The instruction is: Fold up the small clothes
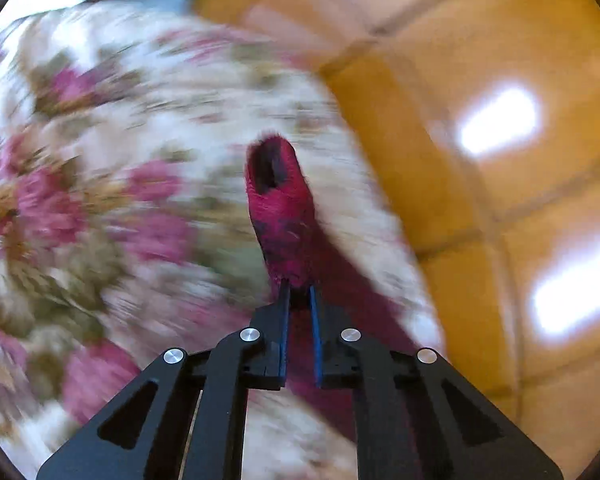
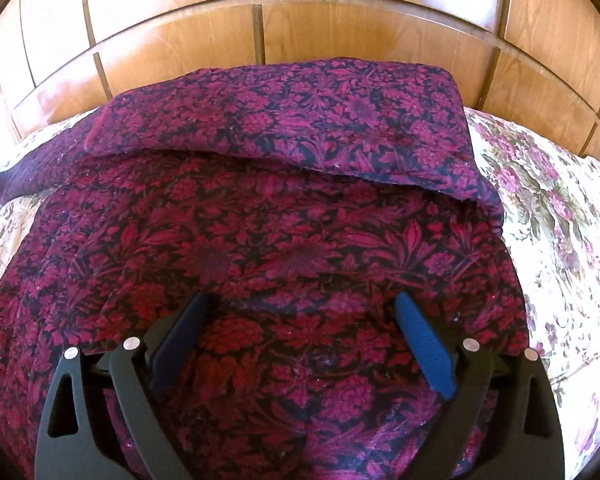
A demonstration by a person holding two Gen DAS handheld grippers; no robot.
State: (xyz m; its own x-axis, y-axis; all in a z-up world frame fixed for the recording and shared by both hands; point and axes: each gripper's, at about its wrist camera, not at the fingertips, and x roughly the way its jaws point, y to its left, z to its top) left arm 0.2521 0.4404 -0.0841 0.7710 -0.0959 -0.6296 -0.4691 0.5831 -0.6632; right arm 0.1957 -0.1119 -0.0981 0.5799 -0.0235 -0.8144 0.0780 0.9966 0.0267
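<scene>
Wood-panelled wall (image 2: 300,36) behind floral bedspread (image 2: 560,216); left gripper (image 1: 299,292) pinched crimson cloth (image 1: 280,208); right gripper (image 2: 300,308) gaped wide, empty, over patterned garment (image 2: 284,248)

We see heavy motion blur across the left wrist view: the floral bedspread (image 1: 100,200) smears into streaks, while the left gripper (image 1: 300,296) stays fairly sharp. Two blown-out white glare patches sit on the glossy wooden panels (image 1: 480,60). The right wrist view is crisp and evenly lit, with the magenta patterned cloth (image 2: 280,240) in clear detail and soft sheen on the wood. Both views bend strongly at the edges, with dark corners.
</scene>
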